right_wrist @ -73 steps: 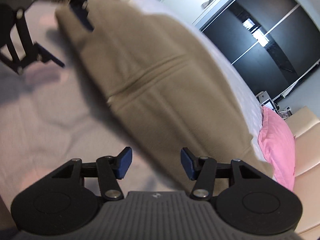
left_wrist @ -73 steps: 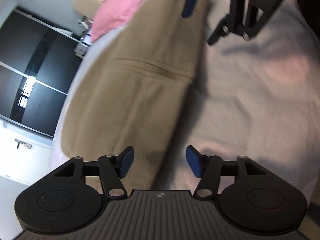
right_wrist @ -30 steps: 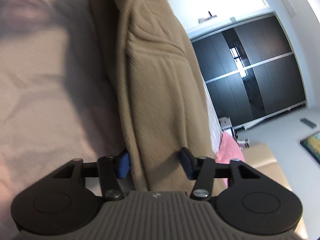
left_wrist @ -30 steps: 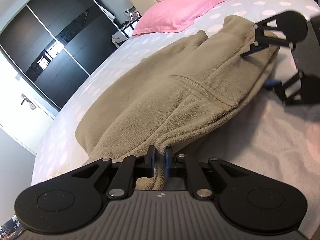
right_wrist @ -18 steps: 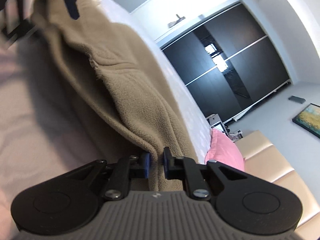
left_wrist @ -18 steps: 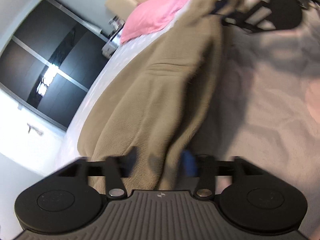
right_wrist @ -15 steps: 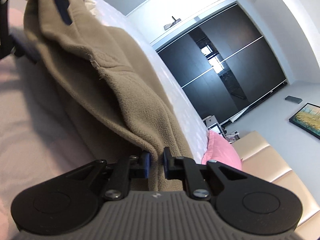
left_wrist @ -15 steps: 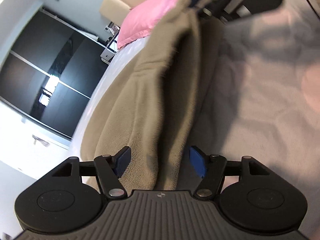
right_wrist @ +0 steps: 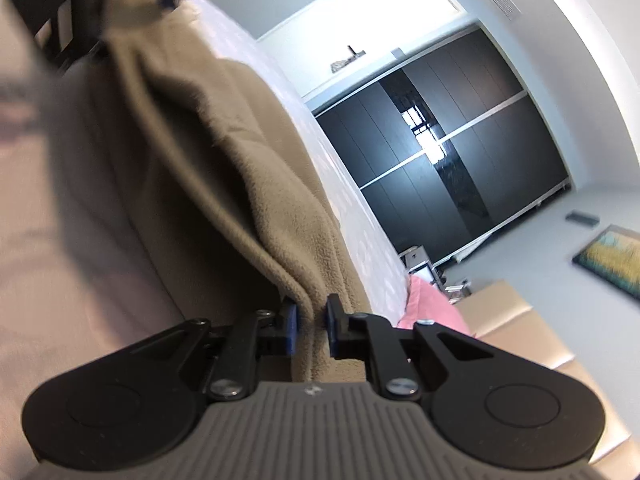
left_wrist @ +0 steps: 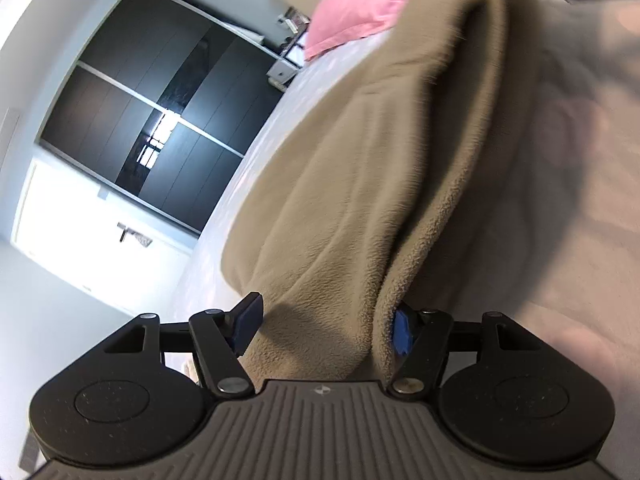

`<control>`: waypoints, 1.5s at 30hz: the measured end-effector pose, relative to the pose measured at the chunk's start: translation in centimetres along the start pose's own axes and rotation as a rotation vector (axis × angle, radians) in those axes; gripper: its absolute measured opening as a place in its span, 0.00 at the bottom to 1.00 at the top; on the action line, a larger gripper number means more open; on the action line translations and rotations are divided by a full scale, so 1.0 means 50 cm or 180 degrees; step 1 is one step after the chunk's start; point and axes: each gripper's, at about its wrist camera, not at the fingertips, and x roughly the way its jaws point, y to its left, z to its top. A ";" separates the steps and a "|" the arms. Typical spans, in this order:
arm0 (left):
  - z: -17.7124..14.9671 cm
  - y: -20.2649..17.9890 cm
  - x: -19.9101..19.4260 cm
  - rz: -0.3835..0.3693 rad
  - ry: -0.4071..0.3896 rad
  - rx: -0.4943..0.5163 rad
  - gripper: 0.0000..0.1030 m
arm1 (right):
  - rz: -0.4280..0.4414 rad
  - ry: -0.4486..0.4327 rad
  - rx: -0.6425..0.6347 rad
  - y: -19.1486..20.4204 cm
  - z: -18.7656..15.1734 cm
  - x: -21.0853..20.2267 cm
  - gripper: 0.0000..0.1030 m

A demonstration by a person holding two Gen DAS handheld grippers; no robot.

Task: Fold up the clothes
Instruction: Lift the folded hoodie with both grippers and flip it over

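A dark sliding wardrobe (left_wrist: 152,128) stands beyond the bed (left_wrist: 580,184).

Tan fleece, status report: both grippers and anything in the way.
Left gripper open, fleece between its pads. Right gripper shut on tan fleece, edge lifted off the bed. Pink pillow beyond, nothing blocking.

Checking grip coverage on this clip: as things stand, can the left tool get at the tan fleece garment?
Probably yes: the left tool is open with the fleece garment's edge already lying between its fingers, nothing in between. The right tool is shut on the other end.

Bright daylight, blown-out whites; motion blur (fisheye-bent edges).
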 end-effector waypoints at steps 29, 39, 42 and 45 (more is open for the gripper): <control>0.014 0.157 -0.117 0.0406 -0.0107 -0.0861 0.12 | -0.0844 0.0455 0.0174 -0.142 -0.037 0.031 0.16; 0.037 0.293 -0.245 0.0253 -0.0359 -0.1231 0.12 | -0.1003 0.0165 0.0340 -0.263 0.010 -0.046 0.16; 0.054 0.323 -0.228 0.0272 -0.0378 -0.1190 0.12 | -0.1024 0.0086 0.0374 -0.298 0.025 -0.062 0.16; 0.073 0.361 -0.186 0.0174 -0.0295 -0.1236 0.12 | -0.0934 0.0052 0.0348 -0.326 0.045 -0.030 0.16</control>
